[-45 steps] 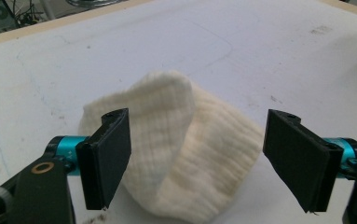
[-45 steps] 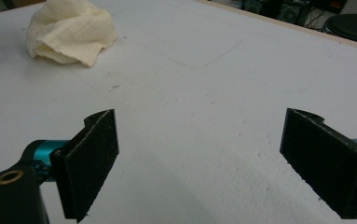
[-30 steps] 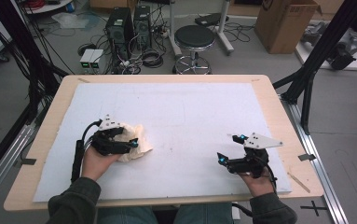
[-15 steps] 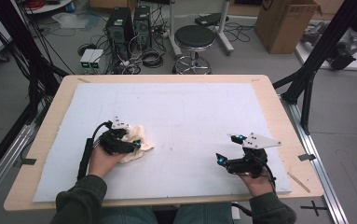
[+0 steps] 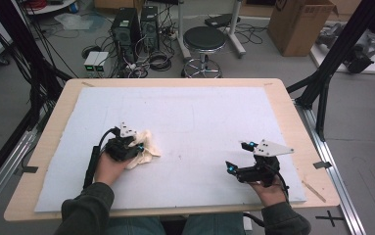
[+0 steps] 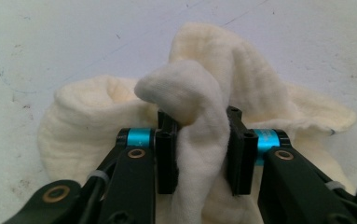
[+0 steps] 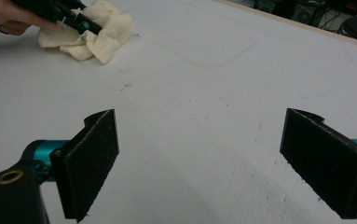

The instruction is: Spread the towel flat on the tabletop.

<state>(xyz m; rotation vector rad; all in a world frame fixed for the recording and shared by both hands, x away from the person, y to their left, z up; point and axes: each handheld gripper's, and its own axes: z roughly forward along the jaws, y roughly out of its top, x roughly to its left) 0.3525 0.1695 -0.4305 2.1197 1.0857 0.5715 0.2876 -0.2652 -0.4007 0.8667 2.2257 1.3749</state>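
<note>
- Near right, the right gripper hovers low over the white mat, jaws spread wide with nothing between them, touching nothing I can make out.
- Near left, the left gripper is on the job: its jaws have just been closing, and a thick fold of the cream cloth is pinched between the pads.
- So this reads as the grasp step, with the bite freshly taken.
- The cloth sits crumpled on the mat's near-left part, well apart from the right gripper.
- Next up, I reckon: lift that fold clear so the bundle hangs, then bring the right gripper across for a free edge.
</note>
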